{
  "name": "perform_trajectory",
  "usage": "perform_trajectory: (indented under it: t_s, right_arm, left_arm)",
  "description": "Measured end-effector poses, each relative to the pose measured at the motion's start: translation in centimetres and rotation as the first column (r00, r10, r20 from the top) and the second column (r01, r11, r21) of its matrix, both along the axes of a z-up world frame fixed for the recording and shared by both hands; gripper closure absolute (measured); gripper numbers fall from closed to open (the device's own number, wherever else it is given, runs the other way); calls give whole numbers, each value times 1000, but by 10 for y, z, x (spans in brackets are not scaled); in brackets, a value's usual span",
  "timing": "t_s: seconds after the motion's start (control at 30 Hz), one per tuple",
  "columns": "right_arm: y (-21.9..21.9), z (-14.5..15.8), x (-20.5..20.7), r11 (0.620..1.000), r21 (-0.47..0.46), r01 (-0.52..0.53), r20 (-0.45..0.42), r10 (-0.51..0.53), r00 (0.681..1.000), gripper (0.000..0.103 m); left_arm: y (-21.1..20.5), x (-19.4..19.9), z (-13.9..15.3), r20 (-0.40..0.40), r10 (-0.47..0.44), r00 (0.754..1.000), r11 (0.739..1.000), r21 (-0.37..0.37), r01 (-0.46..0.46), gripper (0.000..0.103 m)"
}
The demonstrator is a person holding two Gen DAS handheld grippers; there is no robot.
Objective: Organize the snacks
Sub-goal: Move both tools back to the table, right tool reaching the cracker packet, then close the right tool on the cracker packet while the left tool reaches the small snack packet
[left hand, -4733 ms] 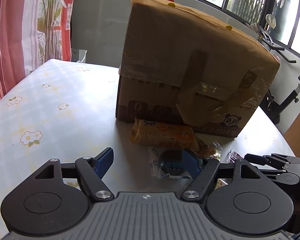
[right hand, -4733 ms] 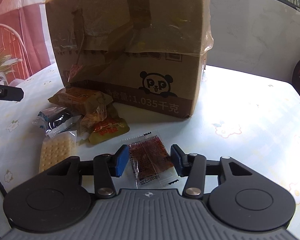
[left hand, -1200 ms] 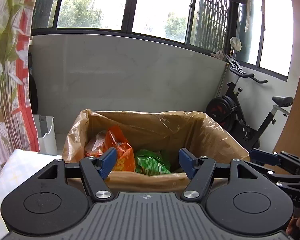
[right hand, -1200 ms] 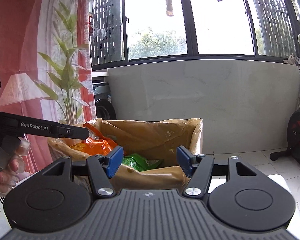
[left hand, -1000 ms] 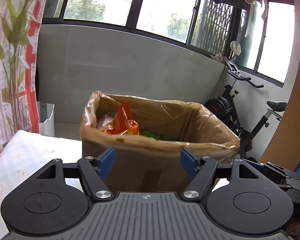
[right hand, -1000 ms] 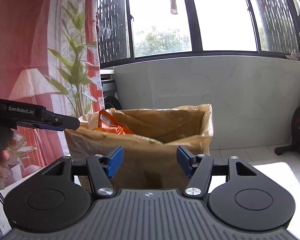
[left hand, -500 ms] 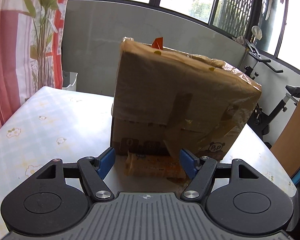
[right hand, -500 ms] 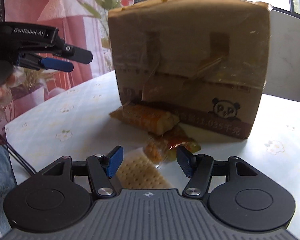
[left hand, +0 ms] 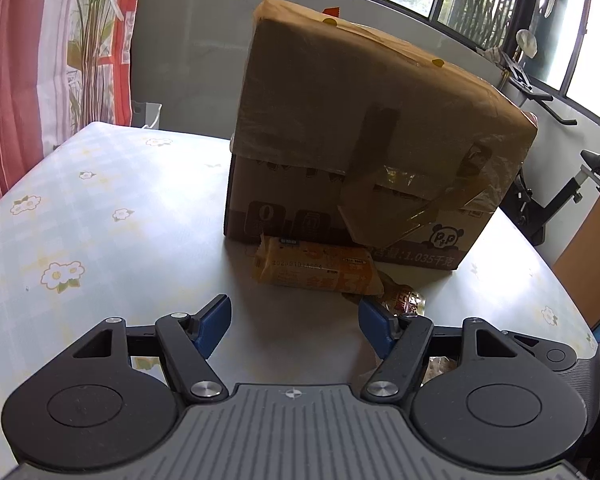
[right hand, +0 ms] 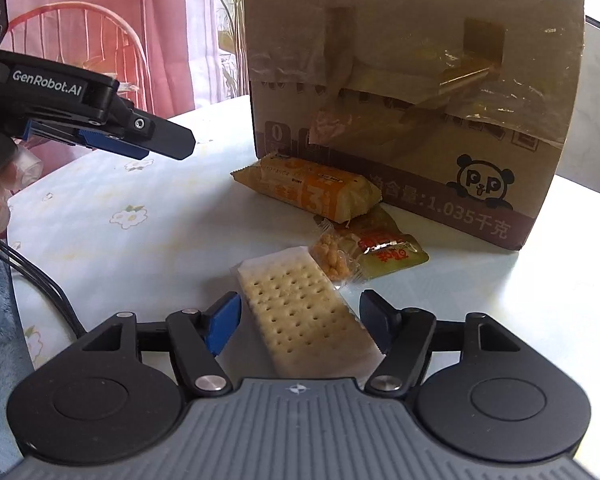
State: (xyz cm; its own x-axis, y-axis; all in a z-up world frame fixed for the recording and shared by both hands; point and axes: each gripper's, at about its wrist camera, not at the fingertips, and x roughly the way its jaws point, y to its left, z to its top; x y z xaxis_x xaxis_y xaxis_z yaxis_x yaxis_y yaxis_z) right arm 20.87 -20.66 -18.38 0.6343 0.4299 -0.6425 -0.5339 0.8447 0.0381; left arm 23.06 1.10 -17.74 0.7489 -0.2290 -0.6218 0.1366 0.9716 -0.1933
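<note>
Both grippers have come down from above the box to the table (left hand: pixel 100 208), and the cookie and red packets that lay here earlier are gone. At nine o'clock in the right view the left gripper (right hand: pixel 156 142) hovers, jaws wide and empty. At six o'clock the right gripper (right hand: pixel 300 322) is opening its jaws, the cracker packet (right hand: pixel 300 312) lying between them untouched. At one o'clock of it lies the peanut packet (right hand: pixel 370 252), at twelve the orange bar (right hand: pixel 312 190) against the cardboard box (right hand: pixel 412 92).
</note>
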Motion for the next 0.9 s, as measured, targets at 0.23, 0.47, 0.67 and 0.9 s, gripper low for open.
perform_trajectory:
  t_s: [0.23, 0.47, 0.67, 0.9]
  right_arm:
    - [0, 0, 0, 1000, -5, -7, 1, 7, 1000, 40]
    - [-17, 15, -13, 986, 163, -31, 14, 29, 999, 49]
    - [-45, 29, -7, 974, 164, 157, 123, -179, 976, 49]
    - [-64, 14, 12, 949, 66, 309, 132, -315, 940, 48]
  left_arm:
    - [-4, -4, -6, -15, -4, 1000, 1000, 7, 4, 31]
    - [1, -4, -3, -7, 22, 1000, 1000, 5, -22, 31]
    - [-6, 2, -8, -46, -3, 999, 1000, -6, 2, 42]
    - [-37, 21, -27, -163, -80, 983, 997, -35, 75, 44]
